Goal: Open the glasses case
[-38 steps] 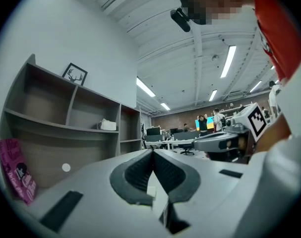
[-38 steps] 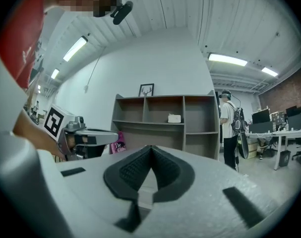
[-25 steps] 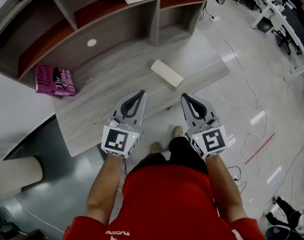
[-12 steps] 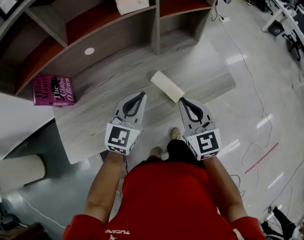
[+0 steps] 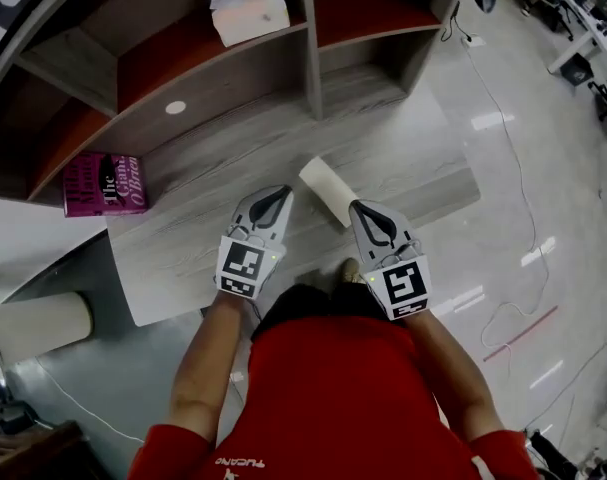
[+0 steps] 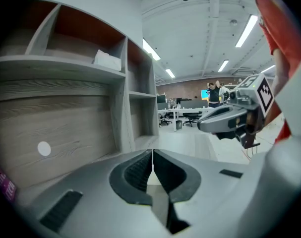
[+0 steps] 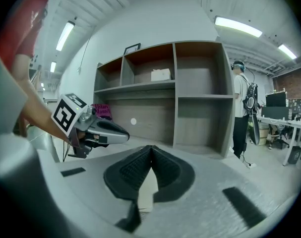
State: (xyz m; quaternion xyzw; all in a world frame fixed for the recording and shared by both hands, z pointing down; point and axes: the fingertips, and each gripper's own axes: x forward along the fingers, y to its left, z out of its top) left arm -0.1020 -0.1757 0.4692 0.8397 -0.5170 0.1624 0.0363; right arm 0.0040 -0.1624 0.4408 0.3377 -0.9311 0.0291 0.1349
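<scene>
The glasses case (image 5: 324, 189) is a pale cream oblong box lying closed on the grey wooden desk (image 5: 403, 158), angled toward the front edge. My left gripper (image 5: 283, 190) is shut and empty, with its tip just left of the case. My right gripper (image 5: 354, 206) is also shut and empty, its tip at the case's near right end; I cannot tell whether it touches. In the right gripper view the closed jaws (image 7: 151, 148) hide most of the case (image 7: 145, 191), which shows pale below them. The left gripper view has its jaws (image 6: 152, 152) pressed together.
A pink book (image 5: 105, 183) lies at the desk's left end. A tissue box (image 5: 248, 6) sits on the shelf unit (image 5: 308, 38) behind the desk. A person (image 7: 242, 108) stands at the right. The desk's front edge is just under my grippers.
Both grippers have moved forward and down toward the case, from beyond the desk's front edge to either side of it. Both stayed shut.
</scene>
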